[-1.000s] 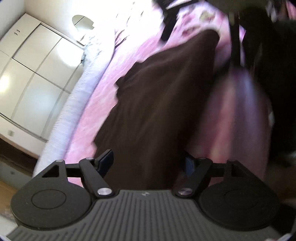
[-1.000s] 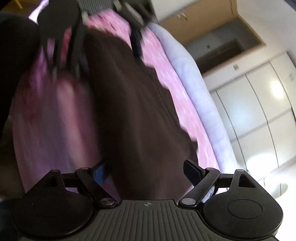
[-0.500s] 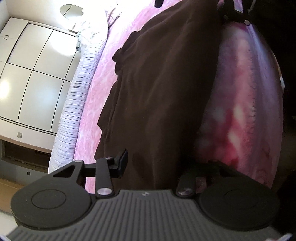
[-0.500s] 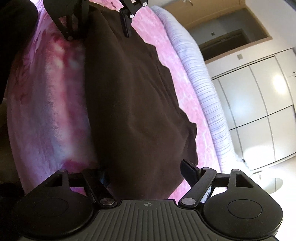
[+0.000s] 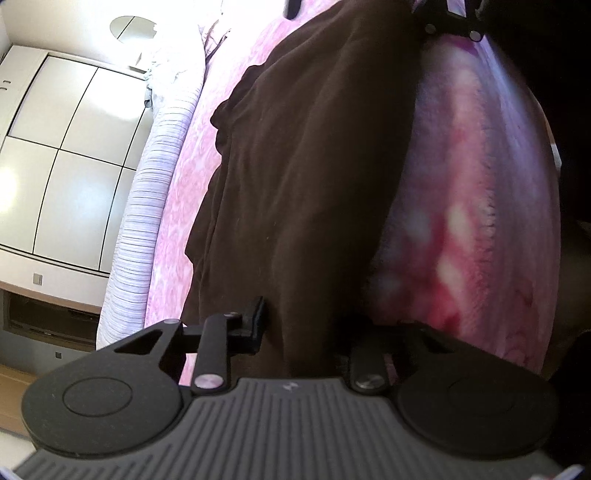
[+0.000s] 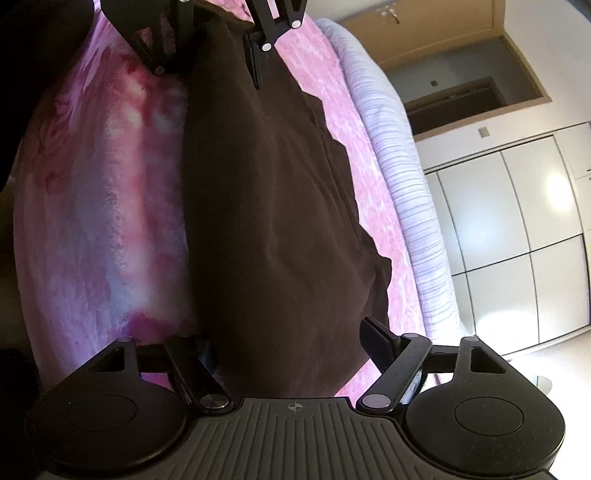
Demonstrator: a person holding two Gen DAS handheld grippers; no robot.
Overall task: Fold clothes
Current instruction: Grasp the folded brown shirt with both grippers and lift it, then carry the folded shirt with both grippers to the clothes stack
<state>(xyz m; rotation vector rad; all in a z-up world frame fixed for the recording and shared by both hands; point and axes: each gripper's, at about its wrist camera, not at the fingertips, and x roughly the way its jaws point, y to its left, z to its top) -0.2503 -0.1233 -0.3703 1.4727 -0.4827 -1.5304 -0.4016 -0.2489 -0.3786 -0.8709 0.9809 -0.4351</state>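
Note:
A dark brown garment [image 5: 314, 166] lies lengthwise on a pink patterned bed cover [image 5: 184, 192], stretched between the two grippers; it also shows in the right wrist view [image 6: 273, 206]. My left gripper [image 5: 299, 325] has its jaws closed in on the near end of the cloth; its right finger is hidden in the fabric. My right gripper [image 6: 291, 343] stands wider, with the other end of the garment between its fingers [image 6: 376, 338]. Each gripper shows at the far end in the other's view: the right one in the left wrist view [image 5: 448, 27], the left one in the right wrist view [image 6: 218, 55].
A lilac striped bed edge [image 5: 147, 206] runs beside the pink cover, also in the right wrist view [image 6: 406, 184]. White wardrobe doors [image 6: 517, 240] stand beyond it. A pink fluffy blanket [image 6: 110, 184] lies beside the garment. A dark shape [image 5: 554, 74] fills the right side.
Both grippers have come down onto the garment's ends. The left jaws have narrowed onto the cloth. The views have steadied and the garment lies straighter between them.

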